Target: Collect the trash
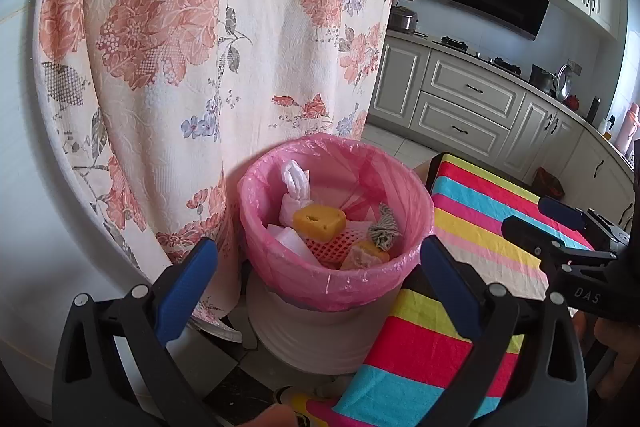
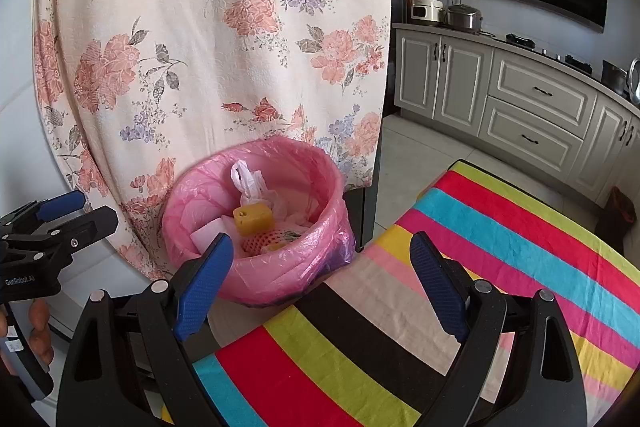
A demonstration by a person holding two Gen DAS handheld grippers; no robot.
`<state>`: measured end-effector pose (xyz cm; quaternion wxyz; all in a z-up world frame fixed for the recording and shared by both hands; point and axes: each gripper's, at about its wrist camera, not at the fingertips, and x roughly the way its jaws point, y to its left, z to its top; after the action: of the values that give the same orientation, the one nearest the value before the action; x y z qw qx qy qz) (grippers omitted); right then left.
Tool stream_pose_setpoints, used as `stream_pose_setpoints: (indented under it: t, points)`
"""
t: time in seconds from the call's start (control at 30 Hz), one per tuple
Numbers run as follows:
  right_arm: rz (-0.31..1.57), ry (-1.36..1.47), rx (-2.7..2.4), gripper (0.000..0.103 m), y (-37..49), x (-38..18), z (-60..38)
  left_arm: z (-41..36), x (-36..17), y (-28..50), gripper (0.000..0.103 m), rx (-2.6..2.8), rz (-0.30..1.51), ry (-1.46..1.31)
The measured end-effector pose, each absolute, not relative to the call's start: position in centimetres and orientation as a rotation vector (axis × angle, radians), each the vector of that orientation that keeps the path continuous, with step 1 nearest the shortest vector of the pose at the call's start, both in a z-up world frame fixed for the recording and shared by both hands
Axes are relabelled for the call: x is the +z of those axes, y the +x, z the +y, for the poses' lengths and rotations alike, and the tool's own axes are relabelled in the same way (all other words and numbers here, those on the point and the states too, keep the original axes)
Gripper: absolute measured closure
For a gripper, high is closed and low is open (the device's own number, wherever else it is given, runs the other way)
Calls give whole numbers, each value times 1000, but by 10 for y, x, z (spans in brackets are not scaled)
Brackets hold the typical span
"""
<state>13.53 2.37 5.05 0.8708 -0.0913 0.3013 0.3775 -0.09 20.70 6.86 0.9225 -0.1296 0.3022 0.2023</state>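
Above the bin, both grippers empty

Over the bin you hold both grippers with jaws spread wide and nothing between them. Your left gripper hangs just before the rim; your right gripper is beside the bin, above the striped cloth. Inside the bin, on the pink liner, lie the trash pieces: a yellow sponge, a white bag, a red net and a string ball. No loose trash shows near the bin, so I judge the collecting nearly done. If you now grasp the liner, a pad may catch only thin film and tear it, or pull the bin over toward the floral cloth. The grippers are close together and may collide.
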Motion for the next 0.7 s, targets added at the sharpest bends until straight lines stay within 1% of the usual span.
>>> stream_pose_setpoints:
  t: [0.7]
  points:
    - [636, -196, 798, 18, 136, 47, 28, 208, 66, -2, 5, 420, 624, -270]
